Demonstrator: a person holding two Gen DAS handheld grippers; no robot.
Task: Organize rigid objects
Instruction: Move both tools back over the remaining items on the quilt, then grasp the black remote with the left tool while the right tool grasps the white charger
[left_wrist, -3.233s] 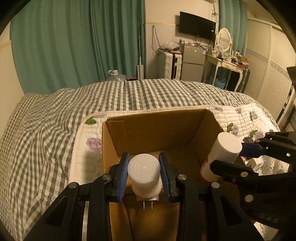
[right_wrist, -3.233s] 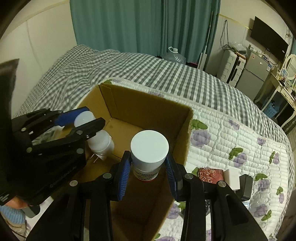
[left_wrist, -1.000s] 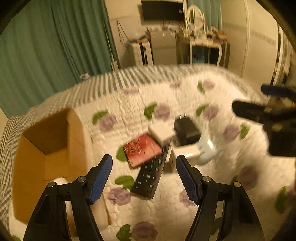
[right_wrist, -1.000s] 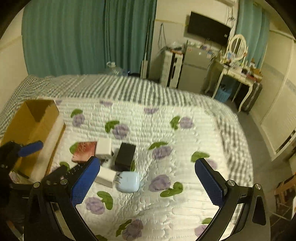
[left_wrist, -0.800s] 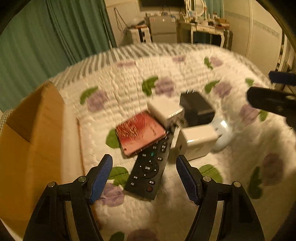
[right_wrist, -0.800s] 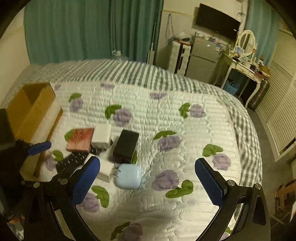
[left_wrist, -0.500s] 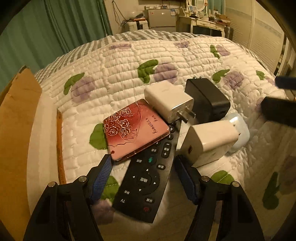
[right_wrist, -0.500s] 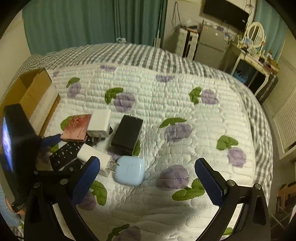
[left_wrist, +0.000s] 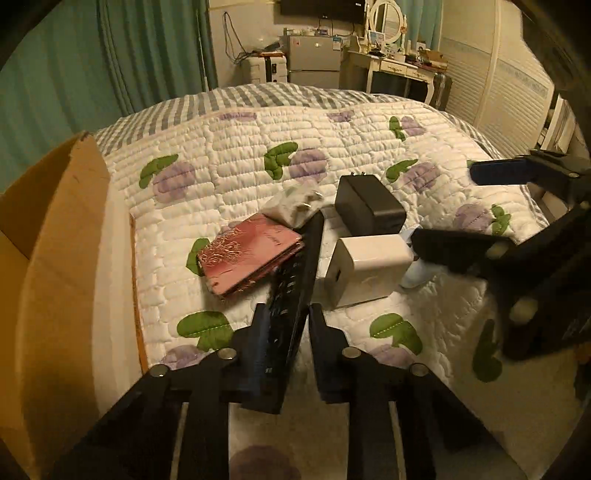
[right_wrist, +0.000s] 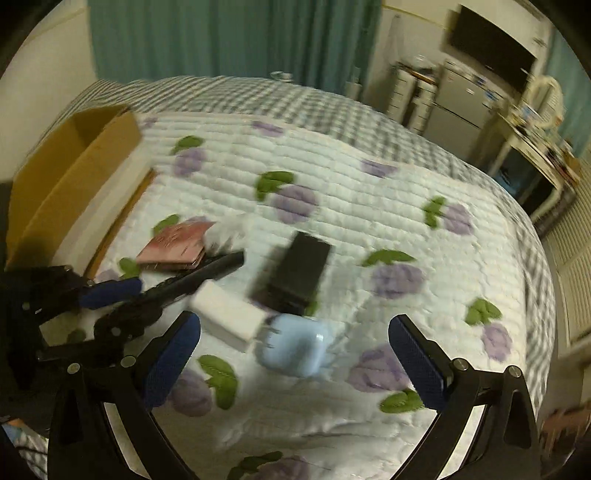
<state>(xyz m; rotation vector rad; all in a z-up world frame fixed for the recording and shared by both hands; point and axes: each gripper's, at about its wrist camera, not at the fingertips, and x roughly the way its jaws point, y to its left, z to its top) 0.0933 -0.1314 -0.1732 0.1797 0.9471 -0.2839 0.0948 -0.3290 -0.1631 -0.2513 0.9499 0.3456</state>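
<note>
My left gripper (left_wrist: 286, 317) is shut on a black remote control (left_wrist: 295, 273), tilted on its edge above the quilt; it also shows in the right wrist view (right_wrist: 192, 278). My right gripper (right_wrist: 295, 347) is open and empty above a light blue case (right_wrist: 295, 347). On the quilt lie a pink notebook (left_wrist: 247, 254), a white charger (left_wrist: 365, 269), a black adapter (left_wrist: 367, 206) and a smaller white plug (left_wrist: 291, 205). The right gripper's fingers (left_wrist: 491, 173) show at the right of the left wrist view, close to the white charger.
An open cardboard box (left_wrist: 51, 236) stands at the left edge of the bed (right_wrist: 74, 155). The flowered quilt (left_wrist: 258, 147) covers the bed. Curtains, a fridge and a dressing table stand beyond the bed.
Both grippers let go of their white items into the box and swung right to the pile. My left gripper has closed on the remote and tipped it up. The right gripper has come lower.
</note>
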